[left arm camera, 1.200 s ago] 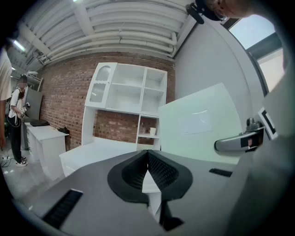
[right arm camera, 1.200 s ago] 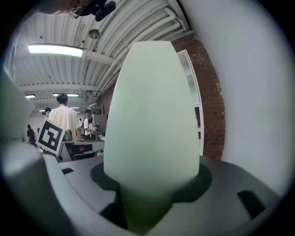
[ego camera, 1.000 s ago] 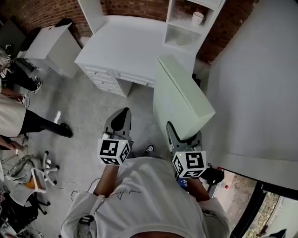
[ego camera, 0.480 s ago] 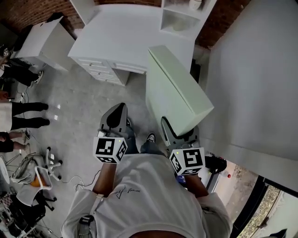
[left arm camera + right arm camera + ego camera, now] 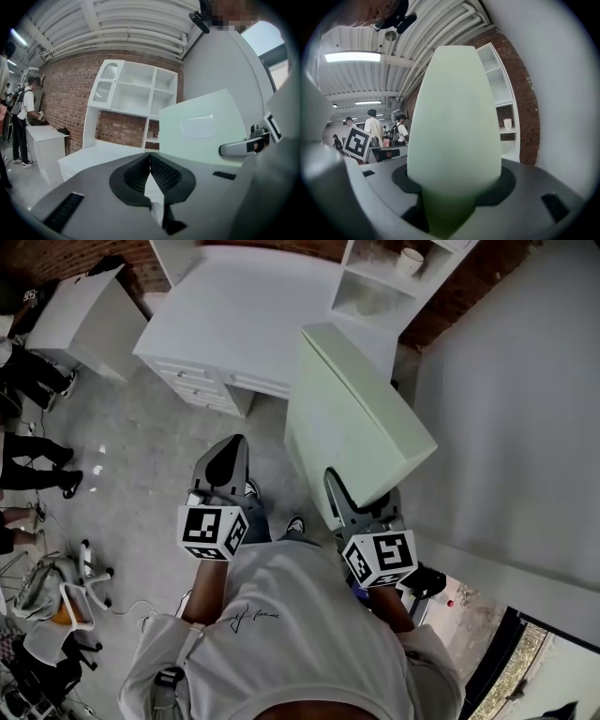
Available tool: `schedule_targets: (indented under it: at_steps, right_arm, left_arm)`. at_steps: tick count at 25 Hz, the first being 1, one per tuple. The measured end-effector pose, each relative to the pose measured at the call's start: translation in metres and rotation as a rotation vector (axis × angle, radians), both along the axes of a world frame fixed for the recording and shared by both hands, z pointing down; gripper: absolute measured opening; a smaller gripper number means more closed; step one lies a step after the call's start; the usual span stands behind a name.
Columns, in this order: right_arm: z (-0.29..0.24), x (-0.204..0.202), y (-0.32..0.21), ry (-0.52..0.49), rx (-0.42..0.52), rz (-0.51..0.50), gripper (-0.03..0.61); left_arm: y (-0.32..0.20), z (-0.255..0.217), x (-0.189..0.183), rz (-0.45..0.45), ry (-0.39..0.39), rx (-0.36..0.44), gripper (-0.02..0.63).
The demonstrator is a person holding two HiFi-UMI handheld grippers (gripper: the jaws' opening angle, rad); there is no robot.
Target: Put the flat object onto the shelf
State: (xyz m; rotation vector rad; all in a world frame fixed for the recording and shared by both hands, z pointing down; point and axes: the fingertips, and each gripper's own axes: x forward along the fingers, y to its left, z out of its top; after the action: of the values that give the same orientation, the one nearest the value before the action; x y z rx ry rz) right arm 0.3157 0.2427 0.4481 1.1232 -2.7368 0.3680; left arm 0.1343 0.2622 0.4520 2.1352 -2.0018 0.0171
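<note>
A pale green flat board (image 5: 354,427) is held upright and tilted, its lower edge clamped in my right gripper (image 5: 349,498); in the right gripper view the board (image 5: 454,117) fills the middle between the jaws. My left gripper (image 5: 225,460) hangs to the board's left, jaws shut with nothing between them (image 5: 150,161). The board (image 5: 201,129) also shows at the right of the left gripper view. Ahead stands a white desk (image 5: 244,320) with a white shelf unit (image 5: 380,287), also seen as open compartments (image 5: 140,91) against the brick wall.
A white cup (image 5: 409,259) sits in one shelf compartment. A white wall (image 5: 516,409) runs along the right. A white cabinet (image 5: 80,320) stands at the left, with people's legs (image 5: 33,442) and a chair base (image 5: 66,587) on the grey floor.
The desk and shelf have shifted slightly in view as I step nearer. The board stays clamped in the right gripper, now tilted a little more toward the shelf. The bystanders moved left.
</note>
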Motion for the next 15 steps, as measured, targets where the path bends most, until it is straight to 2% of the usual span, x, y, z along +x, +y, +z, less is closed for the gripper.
schedule_targets:
  at_steps: [7,15]
  right_arm:
    - [-0.022,-0.062,-0.044,-0.006,0.034,0.01,0.273]
    - [-0.041,-0.132,-0.07,-0.004,0.085,0.037,0.273]
  left_arm:
    - [-0.039,-0.023,-0.06,0.023,-0.005,0.053,0.014]
    - [-0.064,-0.04,-0.127,0.058,0.001,0.102,0.014]
